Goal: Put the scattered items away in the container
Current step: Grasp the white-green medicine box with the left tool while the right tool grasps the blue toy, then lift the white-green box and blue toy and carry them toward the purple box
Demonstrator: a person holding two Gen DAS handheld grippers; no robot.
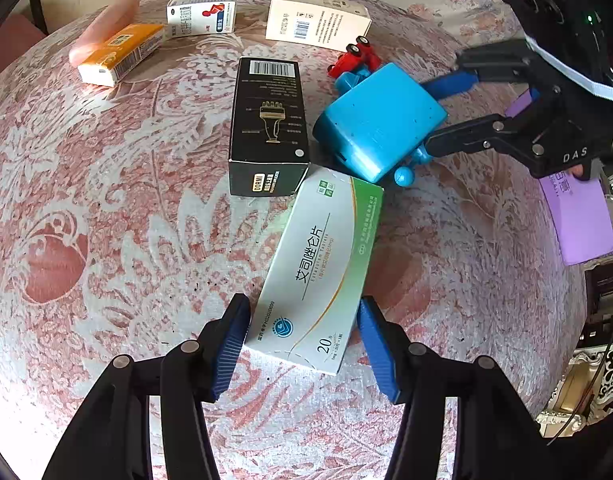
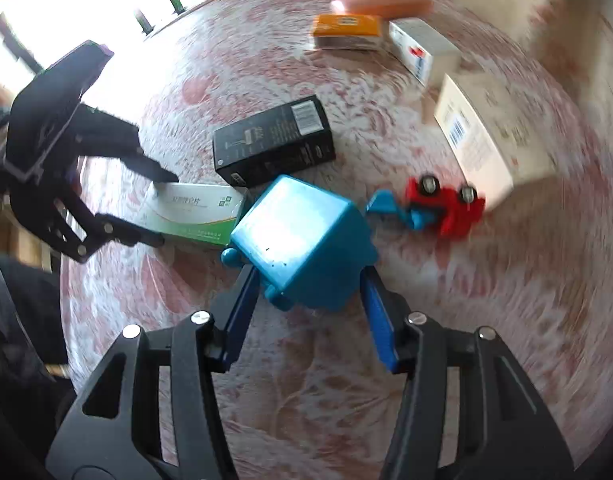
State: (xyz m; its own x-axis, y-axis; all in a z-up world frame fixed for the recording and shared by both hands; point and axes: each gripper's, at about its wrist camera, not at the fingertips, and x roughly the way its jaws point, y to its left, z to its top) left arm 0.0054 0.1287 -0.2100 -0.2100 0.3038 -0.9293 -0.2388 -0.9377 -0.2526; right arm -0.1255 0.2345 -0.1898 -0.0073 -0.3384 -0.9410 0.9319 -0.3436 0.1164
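Medicine box (image 1: 318, 272), white and green: in the left wrist view it lies flat on the tabletop (image 1: 106, 200), near the middle, between the fingers of the left hand-held gripper (image 1: 303, 312). One pad touches a long side of the box. The other pad stands just beside the opposite side, with a thin strip of cloth showing between them. The left hand-held gripper is therefore released, not clamped. The far end of the medicine box meets a black box (image 1: 268, 120). Just beside that sits a blue plastic box (image 1: 380, 124), tilted, with the right hand-held gripper (image 1: 428, 116) closed around its end. A red toy car (image 1: 356, 56) lies on its side behind the blue plastic box. Along the far edge of the tabletop stand an orange box (image 1: 120, 52), a pink case (image 1: 102, 26), a white box (image 1: 202, 14) and a cream box (image 1: 316, 20). A purple box (image 1: 582, 220) lies at the right edge.

In the right wrist view, which is blurred toward the rim, the blue plastic box (image 2: 302, 236) sits between both fingers of the right hand-held gripper (image 2: 308, 276). Each pad meets one of its sides, so the box is grasped. The medicine box (image 2: 194, 210) lies just past it, flanked by the left hand-held gripper (image 2: 165, 208). The black box (image 2: 274, 144) and the red toy car (image 2: 446, 204) lie beyond. The cream box (image 2: 478, 136) stands near the tabletop edge.
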